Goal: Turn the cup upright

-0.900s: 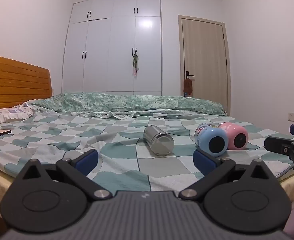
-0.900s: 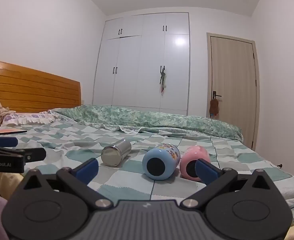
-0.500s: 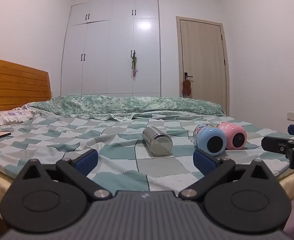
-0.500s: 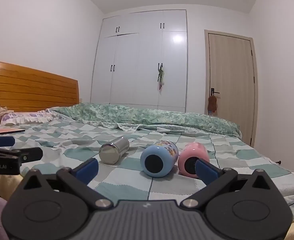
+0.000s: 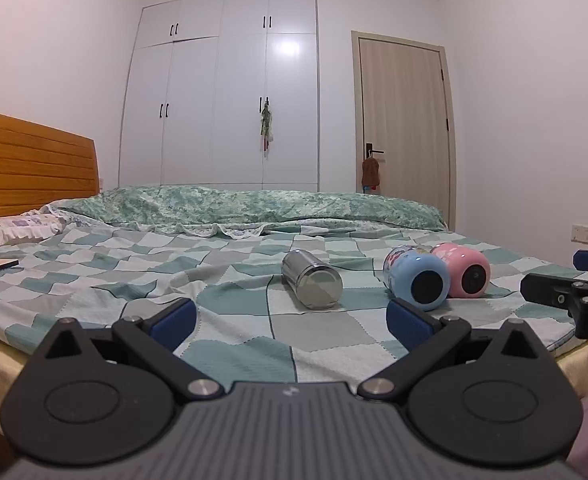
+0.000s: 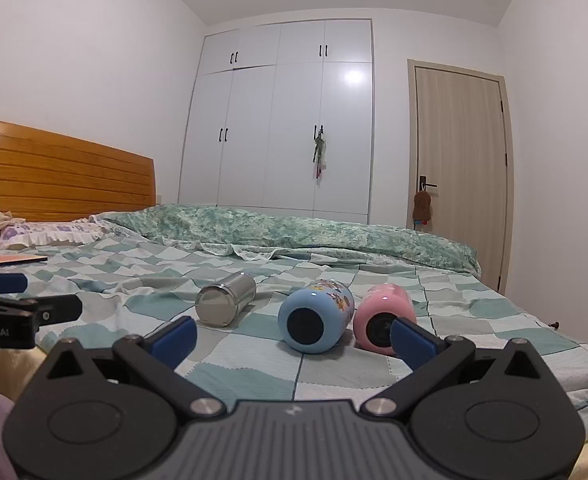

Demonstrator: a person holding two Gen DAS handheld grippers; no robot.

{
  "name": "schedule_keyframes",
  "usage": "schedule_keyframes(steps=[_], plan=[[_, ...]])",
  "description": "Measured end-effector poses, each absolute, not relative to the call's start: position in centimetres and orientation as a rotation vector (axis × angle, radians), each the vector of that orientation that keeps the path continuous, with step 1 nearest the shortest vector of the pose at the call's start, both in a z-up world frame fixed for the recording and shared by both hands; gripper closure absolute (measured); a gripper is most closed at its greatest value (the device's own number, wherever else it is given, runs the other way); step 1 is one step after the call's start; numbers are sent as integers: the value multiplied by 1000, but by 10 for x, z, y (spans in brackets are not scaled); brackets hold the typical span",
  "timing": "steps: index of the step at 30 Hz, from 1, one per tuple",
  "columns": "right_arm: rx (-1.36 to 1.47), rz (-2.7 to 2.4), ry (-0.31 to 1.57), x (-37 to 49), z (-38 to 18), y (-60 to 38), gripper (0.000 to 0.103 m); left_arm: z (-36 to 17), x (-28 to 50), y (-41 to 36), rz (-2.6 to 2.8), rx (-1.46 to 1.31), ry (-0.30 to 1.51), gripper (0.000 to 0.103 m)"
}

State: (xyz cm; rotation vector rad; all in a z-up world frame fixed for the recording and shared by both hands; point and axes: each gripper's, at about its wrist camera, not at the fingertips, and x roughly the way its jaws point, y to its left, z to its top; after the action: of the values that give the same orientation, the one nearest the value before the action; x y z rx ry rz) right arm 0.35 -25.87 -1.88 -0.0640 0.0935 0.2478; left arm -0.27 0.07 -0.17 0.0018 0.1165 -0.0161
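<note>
1. Approach step, by judgement: nothing gripped yet, all three cups lying on their sides on the checked bedsheet [image 5: 229, 300], none upright.
2. Steel cup [image 5: 312, 284] toppled with its closed, mirror-like end toward the cameras; in the left wrist view at roughly 12 o'clock from the left tongs [image 5: 291, 318], ahead of the fingertips and apart from them.
3. Blue cup [image 6: 314, 318], printed with cartoon figures, on its side with a dark round end facing forward; in the right wrist view at about 12 o'clock from the right tongs [image 6: 294, 338], near but not between the fingers.
4. Pink cup [image 6: 384, 316] lying just beside the blue one at its 3 o'clock, seemingly touching; partly hidden behind the right-hand blue fingertip of the right tongs.
5. Left tongs released, fingers spread wide, empty.
6. Right tongs likewise released and empty.
7. Which cup is meant cannot be told; the steel one lines up with the left tongs, the blue one with the right.
8. Next move, as a guess: advance low over the bed, straddle the chosen cup's body, clench, then rotate it onto its base. Soft bedding likely to let a round cup roll or tip.
9. Farther out: folded green quilt [image 5: 253, 208], wooden headboard [image 5: 29, 160] at 9 o'clock, white wardrobe [image 5: 229, 92], door [image 5: 404, 128].
</note>
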Motion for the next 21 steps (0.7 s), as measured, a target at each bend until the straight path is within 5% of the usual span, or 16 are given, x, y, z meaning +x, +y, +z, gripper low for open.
schedule_keyframes(steps=[21], plan=[[-67,247,91,4,-18,-258,0,-2,-6,0,-10,3,104,0]])
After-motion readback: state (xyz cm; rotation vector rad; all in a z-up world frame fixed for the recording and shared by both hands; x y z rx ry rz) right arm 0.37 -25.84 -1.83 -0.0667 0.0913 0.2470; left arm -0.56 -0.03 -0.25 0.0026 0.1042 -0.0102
